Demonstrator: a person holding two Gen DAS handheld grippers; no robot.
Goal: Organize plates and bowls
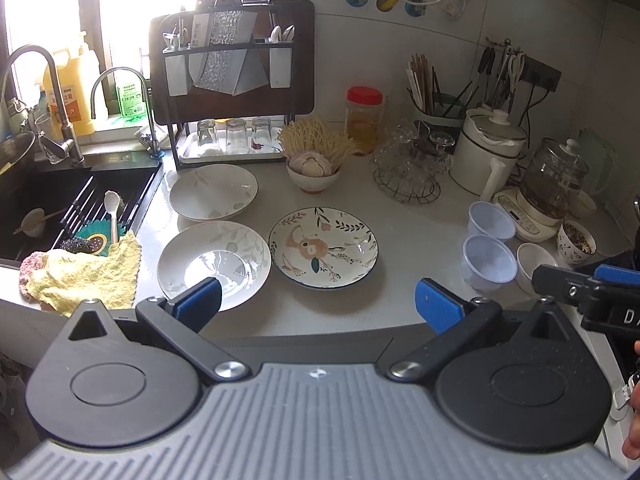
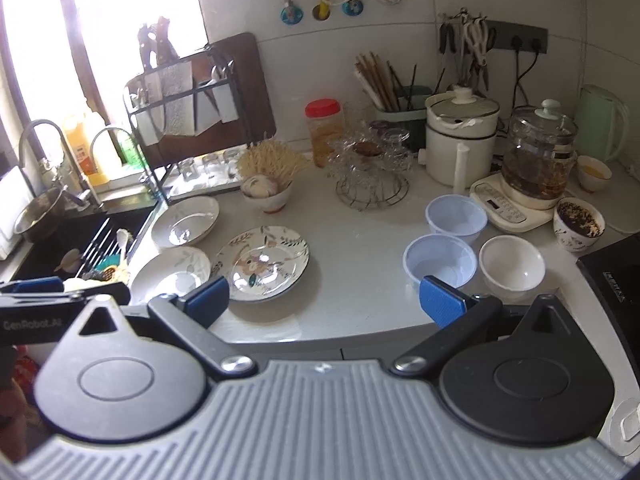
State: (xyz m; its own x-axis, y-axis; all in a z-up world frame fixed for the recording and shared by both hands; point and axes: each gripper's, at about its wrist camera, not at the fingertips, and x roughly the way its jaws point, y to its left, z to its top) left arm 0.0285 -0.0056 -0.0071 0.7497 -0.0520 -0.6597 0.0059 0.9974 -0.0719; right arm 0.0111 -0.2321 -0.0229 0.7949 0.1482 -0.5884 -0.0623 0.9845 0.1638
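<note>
so, both hand-held grippers hang wide and empty over the near edge of the tabletop [image 1: 400,248].

left hand-held gripper [image 1: 316,306]: blue pads spread wide, holding nothing; its 9 o'clock pad overlaps the near white plate [image 1: 214,266] in view, contact not clear. far white plate [image 1: 213,192] sits at 12 o'clock of that one, rims near. floral plate [image 1: 323,247] just beside the near white plate, at its 3 o'clock. right hand-held gripper [image 2: 324,300]: also wide, empty. two clear plastic bowls [image 2: 440,262] [image 2: 456,214] stand side by side at 1 o'clock from it, with a white ceramic bowl [image 2: 512,267] touching or just beside the nearer one, at its 3 o'clock. sink [image 1: 44,204] at far 9 o'clock, yellow cloth [image 1: 84,276] on its rim.
</note>
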